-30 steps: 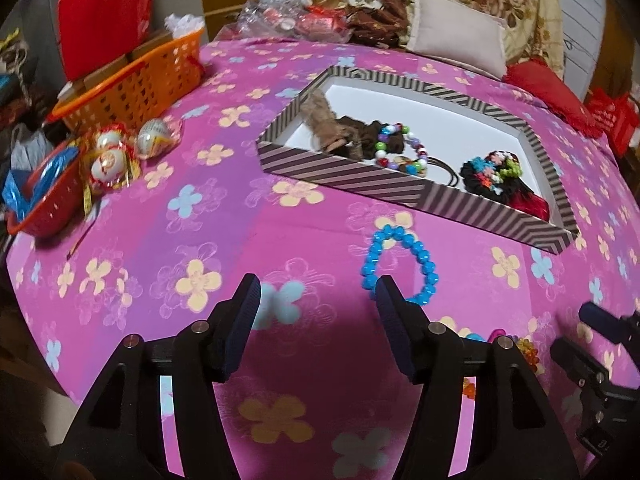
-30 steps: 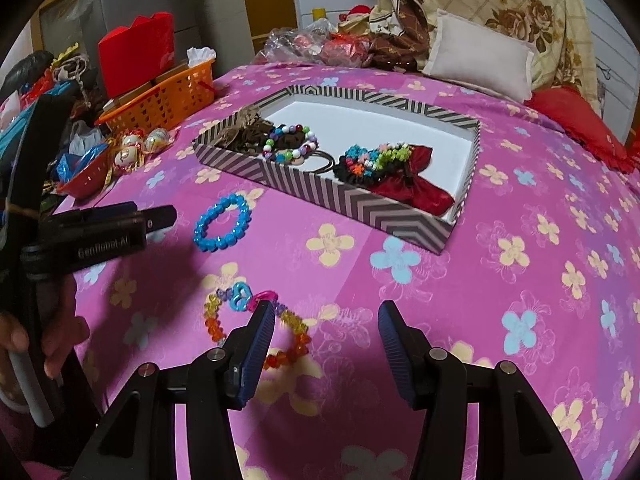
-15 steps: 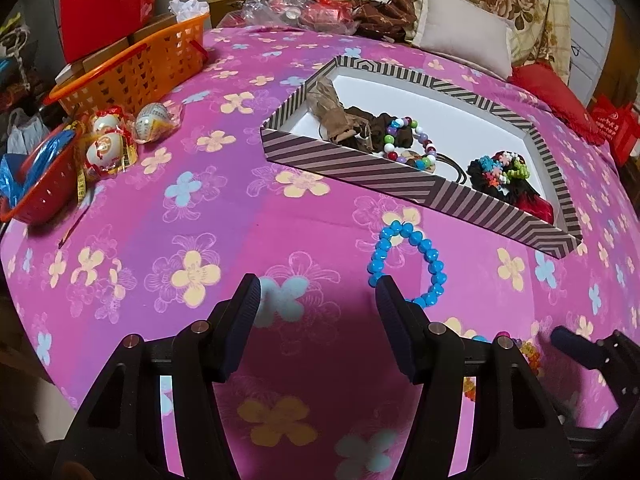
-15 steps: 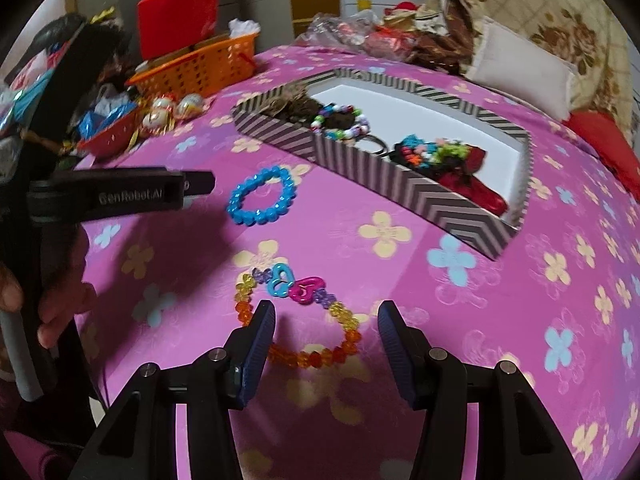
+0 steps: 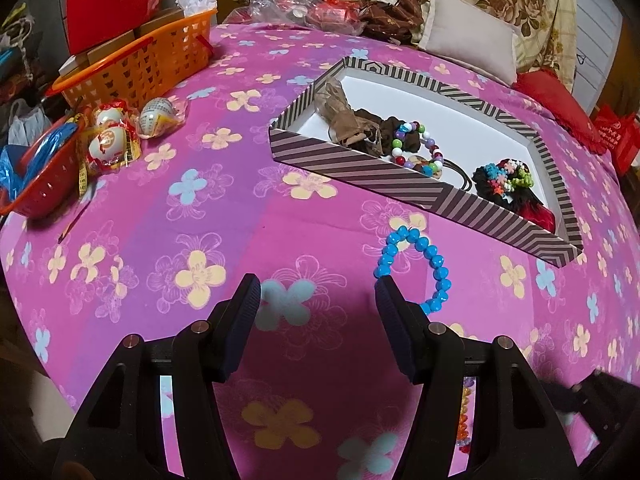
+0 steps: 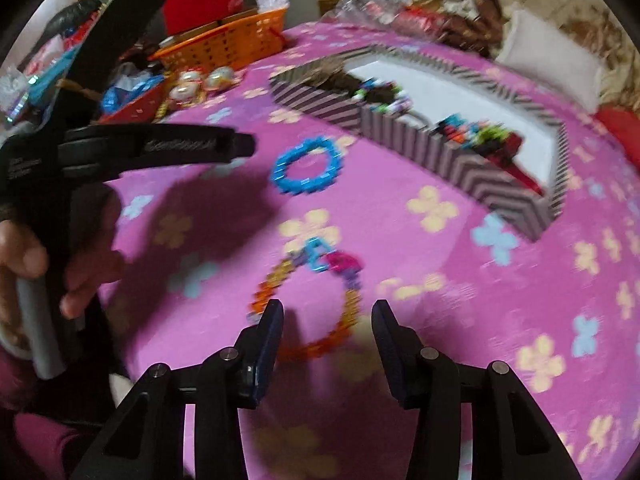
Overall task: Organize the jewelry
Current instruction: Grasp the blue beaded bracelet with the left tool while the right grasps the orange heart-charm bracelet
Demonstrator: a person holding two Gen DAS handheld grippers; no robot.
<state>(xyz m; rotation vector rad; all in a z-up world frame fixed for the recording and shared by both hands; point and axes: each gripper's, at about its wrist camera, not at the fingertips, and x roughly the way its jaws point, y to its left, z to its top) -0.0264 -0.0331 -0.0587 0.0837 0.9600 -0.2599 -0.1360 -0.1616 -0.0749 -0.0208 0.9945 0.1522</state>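
Note:
A striped box (image 5: 360, 164) on the pink flowered cloth holds brown scrunchies, a multicolour bead bracelet (image 5: 416, 148) and a black-and-red hair tie (image 5: 508, 184). In front of the box lies a blue bead bracelet (image 5: 436, 260) (image 6: 298, 189). My left gripper (image 5: 318, 292) hovers open just left of it, empty, and shows from the side in the right wrist view (image 6: 240, 146). My right gripper (image 6: 328, 312) is closing over a multicolour bracelet with heart charms (image 6: 348, 308). The bracelet's near arc lies between the jaws, and the pads are not touching it.
An orange basket (image 5: 136, 64) with a red box behind it stands at the back left. A red colander (image 5: 36, 184) and wrapped eggs (image 5: 112, 140) lie near the left edge. A pillow (image 5: 468, 36) and bags lie behind the box. A hand (image 6: 24, 248) holds the left gripper.
The right gripper has slid left and down over the multicolour bracelet, and its jaws have narrowed. The left gripper has hardly moved.

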